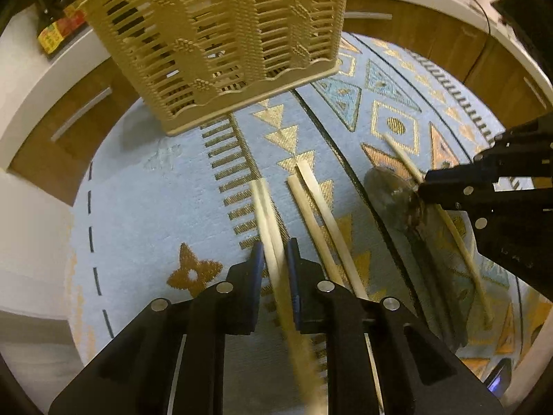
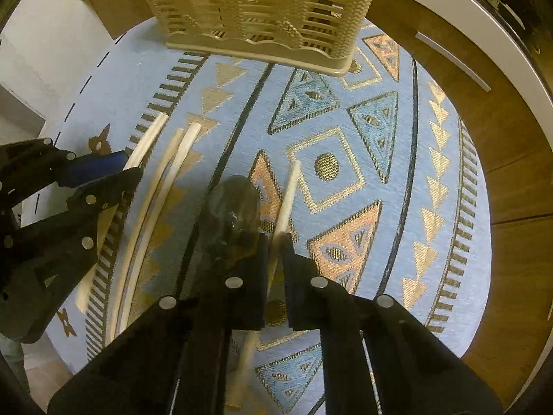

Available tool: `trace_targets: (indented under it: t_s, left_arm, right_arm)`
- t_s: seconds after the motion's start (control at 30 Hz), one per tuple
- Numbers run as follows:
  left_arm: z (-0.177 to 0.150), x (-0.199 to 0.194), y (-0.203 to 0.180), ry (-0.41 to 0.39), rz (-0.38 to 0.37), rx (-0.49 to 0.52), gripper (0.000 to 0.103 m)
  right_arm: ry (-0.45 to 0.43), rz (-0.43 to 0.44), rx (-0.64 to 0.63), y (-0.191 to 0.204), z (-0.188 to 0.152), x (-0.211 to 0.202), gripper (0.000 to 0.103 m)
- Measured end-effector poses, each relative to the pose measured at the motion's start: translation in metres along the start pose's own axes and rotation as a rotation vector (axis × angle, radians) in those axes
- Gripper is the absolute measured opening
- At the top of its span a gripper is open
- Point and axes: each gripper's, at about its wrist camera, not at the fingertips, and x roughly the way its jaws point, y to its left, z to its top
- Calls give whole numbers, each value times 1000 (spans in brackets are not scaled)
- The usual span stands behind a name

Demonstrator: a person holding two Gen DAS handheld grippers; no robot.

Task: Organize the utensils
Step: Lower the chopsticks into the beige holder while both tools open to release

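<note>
A tan slatted utensil basket (image 1: 221, 31) stands at the far end of the patterned blue mat; it also shows in the right wrist view (image 2: 262, 3). My left gripper (image 1: 274, 252) is shut on a pair of wooden chopsticks (image 1: 266, 214). Two loose chopsticks (image 1: 318, 207) lie just right of it, seen too in the right wrist view (image 2: 162, 190). My right gripper (image 2: 276, 242) is shut on a single chopstick (image 2: 288, 193), beside a clear plastic spoon (image 2: 235, 207) lying on the mat. The right gripper (image 1: 423, 186) shows at the left wrist view's right edge.
The blue mat (image 2: 387, 180) lies on a wooden floor (image 2: 511, 186). White cabinets with wooden drawer fronts (image 1: 79, 114) curve round the far side. A dark sauce bottle (image 1: 55, 17) stands on the counter at top left.
</note>
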Motion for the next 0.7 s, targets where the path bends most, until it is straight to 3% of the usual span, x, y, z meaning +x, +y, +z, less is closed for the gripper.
trace_targets:
  t_s: [0.13,0.3,0.53,0.7]
  left_arm:
    - [-7,-16,10,-105,-57,-61,10]
    - [-11,-67,32,-325,-151,-169,9]
    - [2,-139,43,-622,-178,-229,9]
    - [22,-182,46,-796,-152,-261,9]
  right_arm:
    - [-73,74,23,-9,-3,-19,4]
    - [-230,180,28,-18,-11,-65,4]
    - [-499,247,-25,-13,-10,-142,4]
    - [-690,230,-30,-16,1,-189,4]
